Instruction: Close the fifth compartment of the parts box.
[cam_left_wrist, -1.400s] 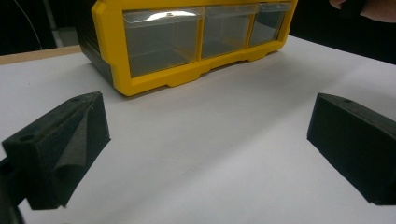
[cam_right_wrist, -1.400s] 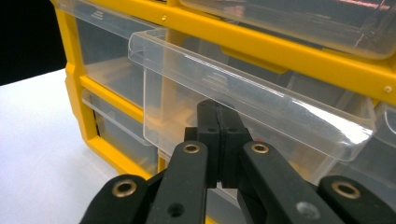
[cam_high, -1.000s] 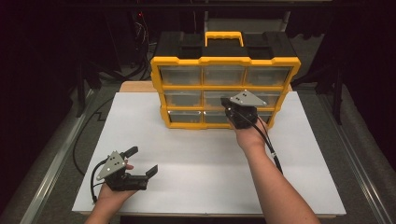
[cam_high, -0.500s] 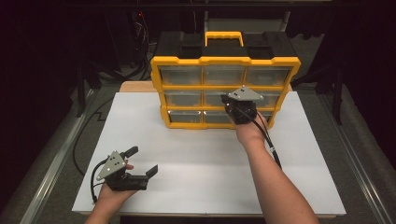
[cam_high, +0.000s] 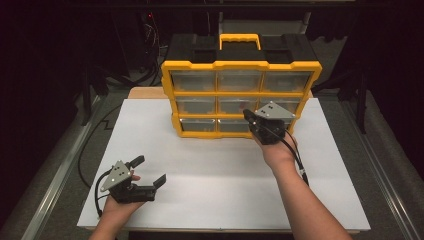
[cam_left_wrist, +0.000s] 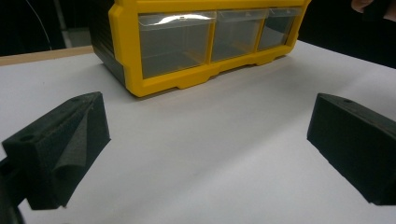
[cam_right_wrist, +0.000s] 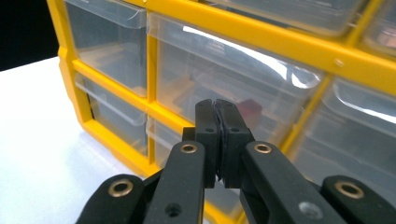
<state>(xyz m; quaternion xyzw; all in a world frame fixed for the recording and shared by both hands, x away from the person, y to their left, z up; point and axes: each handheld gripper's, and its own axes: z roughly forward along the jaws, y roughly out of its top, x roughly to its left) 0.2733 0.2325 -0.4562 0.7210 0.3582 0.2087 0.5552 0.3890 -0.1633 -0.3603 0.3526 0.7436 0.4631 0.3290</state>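
- Drawer cabinet (cam_high: 240, 95), yellow frame with clear drawers, stands at the far edge of the worktop (cam_high: 210, 170), about centred.
- Change since a second ago: right hand-held gripper (cam_high: 252, 120) has slid a little along the cabinet front, from the lower row toward the middle row; cabinet itself has not shifted, all drawers look shut.
- Right hand-held gripper (cam_right_wrist: 217, 109): jaws pressed together, nothing between them, tips just in front of a clear drawer (cam_right_wrist: 233, 88) holding something reddish.
- Judgement: lining up on a drawer, pull not yet begun; closed tips may be meant to hook or nudge the drawer lip.
- Right forearm stretched forward from the near edge, wrist level.
- Left hand-held gripper (cam_high: 147, 172): jaws spread wide, empty, resting low by the near left corner, well apart from the cabinet (cam_left_wrist: 196, 42).
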